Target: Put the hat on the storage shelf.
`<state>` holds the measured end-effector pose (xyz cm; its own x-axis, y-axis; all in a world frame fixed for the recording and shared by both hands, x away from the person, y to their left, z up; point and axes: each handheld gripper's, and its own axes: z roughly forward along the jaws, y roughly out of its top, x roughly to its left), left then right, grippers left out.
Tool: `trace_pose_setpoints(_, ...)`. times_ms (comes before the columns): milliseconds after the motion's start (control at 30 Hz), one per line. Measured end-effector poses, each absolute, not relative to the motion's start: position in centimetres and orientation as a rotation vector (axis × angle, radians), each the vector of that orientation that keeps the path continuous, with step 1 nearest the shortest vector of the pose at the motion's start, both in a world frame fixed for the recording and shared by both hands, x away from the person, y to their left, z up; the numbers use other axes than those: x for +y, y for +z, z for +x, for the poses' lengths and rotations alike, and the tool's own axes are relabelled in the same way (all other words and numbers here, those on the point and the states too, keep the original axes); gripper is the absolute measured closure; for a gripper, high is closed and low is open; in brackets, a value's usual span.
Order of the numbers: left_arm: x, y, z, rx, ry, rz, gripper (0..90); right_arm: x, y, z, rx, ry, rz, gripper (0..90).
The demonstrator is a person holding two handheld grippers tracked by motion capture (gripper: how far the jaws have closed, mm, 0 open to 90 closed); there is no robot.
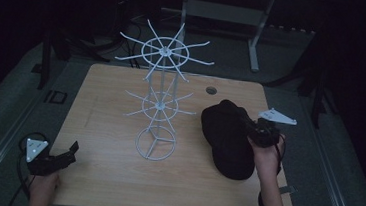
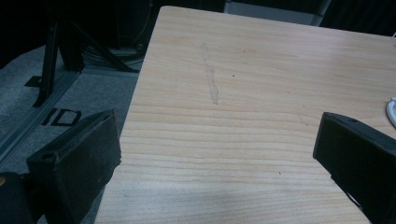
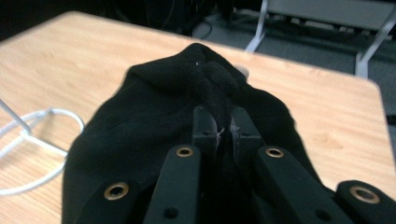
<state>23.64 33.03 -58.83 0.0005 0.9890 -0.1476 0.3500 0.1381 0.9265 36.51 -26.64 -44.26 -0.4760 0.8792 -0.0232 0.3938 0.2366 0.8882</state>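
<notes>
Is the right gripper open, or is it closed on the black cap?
Closed on it. The right gripper has its jaws nearly together, pinching a fold of the black cap.

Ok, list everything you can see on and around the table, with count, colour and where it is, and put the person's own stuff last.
table: one, light wood, centre
wire rack: one, white, two tiers of hooks, standing mid-table
cap: one, black, right of the rack, lying on the table
frame legs: grey, on the floor beyond the table
left gripper: black, open, near the table's left edge
right gripper: black, shut on the cap
hands: two, at the near edge
</notes>
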Motion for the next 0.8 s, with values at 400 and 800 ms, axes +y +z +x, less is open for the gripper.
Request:
trace_pose_setpoints(400, 33.0, -58.8, 23.7, 1.511, 0.89, 1.366, 1.5, -28.0, -38.9, 33.0, 1.822, 1.331, 1.06, 84.0)
trace_pose_setpoints(800, 33.0, -58.8, 23.7, 1.512, 0.894, 1.368, 1.5, -28.7, -31.7, 28.3, 1.672, 1.5, 0.922, 84.0)
